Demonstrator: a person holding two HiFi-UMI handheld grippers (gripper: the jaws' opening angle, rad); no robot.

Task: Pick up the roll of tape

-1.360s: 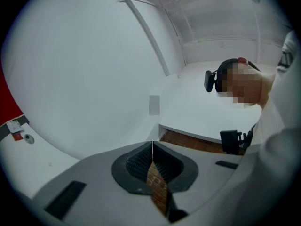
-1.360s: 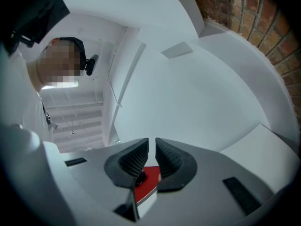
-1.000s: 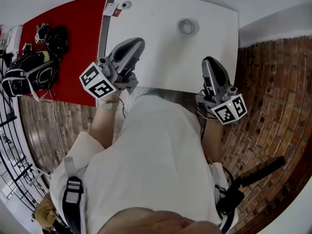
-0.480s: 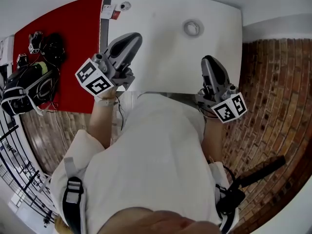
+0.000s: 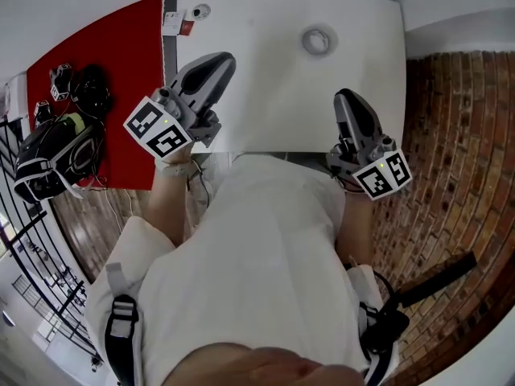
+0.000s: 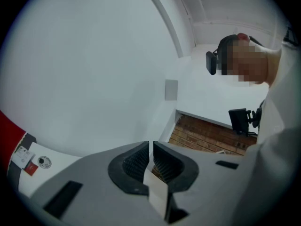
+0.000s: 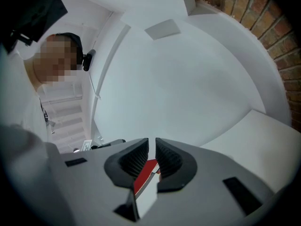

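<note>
The roll of tape (image 5: 318, 40), a small pale ring, lies flat on the white table (image 5: 273, 79) toward its far right. It shows only in the head view. My left gripper (image 5: 224, 59) hovers over the table's near left part, well short and left of the tape, pointing level. Its jaws are shut with nothing between them (image 6: 151, 147). My right gripper (image 5: 346, 100) is by the table's near right edge, nearer to me than the tape. Its jaws (image 7: 152, 145) stand together with only a thin slit and hold nothing.
A red surface (image 5: 121, 47) adjoins the table on the left, carrying a black bag (image 5: 56, 155) and dark gear. A small round object (image 5: 199, 11) and a red-white tag (image 5: 175, 22) sit at the table's far left corner. Brick floor (image 5: 451, 135) lies to the right.
My left gripper has shifted a little to the left and both grippers have sunk slightly. The jaws of both look the same as before.
</note>
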